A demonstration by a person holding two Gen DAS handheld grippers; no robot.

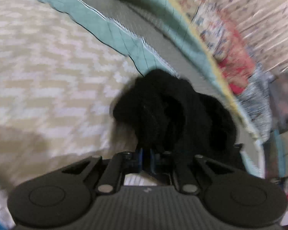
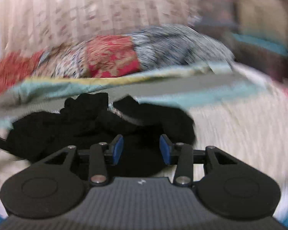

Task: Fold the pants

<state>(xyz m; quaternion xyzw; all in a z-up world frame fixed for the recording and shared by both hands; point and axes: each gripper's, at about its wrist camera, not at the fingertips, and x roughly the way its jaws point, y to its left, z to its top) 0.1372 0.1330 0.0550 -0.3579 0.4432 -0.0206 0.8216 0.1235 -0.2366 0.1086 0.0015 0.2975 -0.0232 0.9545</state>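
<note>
The black pants (image 1: pixel 172 111) hang bunched from my left gripper (image 1: pixel 146 159), whose blue pads are pressed together on the cloth above the cream patterned bedspread (image 1: pixel 48 67). In the right wrist view the pants (image 2: pixel 71 126) lie crumpled on the bed right in front of my right gripper (image 2: pixel 142 149). Its blue pads (image 2: pixel 118 149) stand wide apart with black cloth between and under them, not clamped. Both views are blurred by motion.
A teal and grey quilt (image 1: pixel 113 28) lies along the far side of the bed, also seen in the right wrist view (image 2: pixel 163 88). A heap of red and blue patterned bedding (image 2: pixel 124 55) sits behind it, with a curtain (image 2: pixel 86 9) beyond.
</note>
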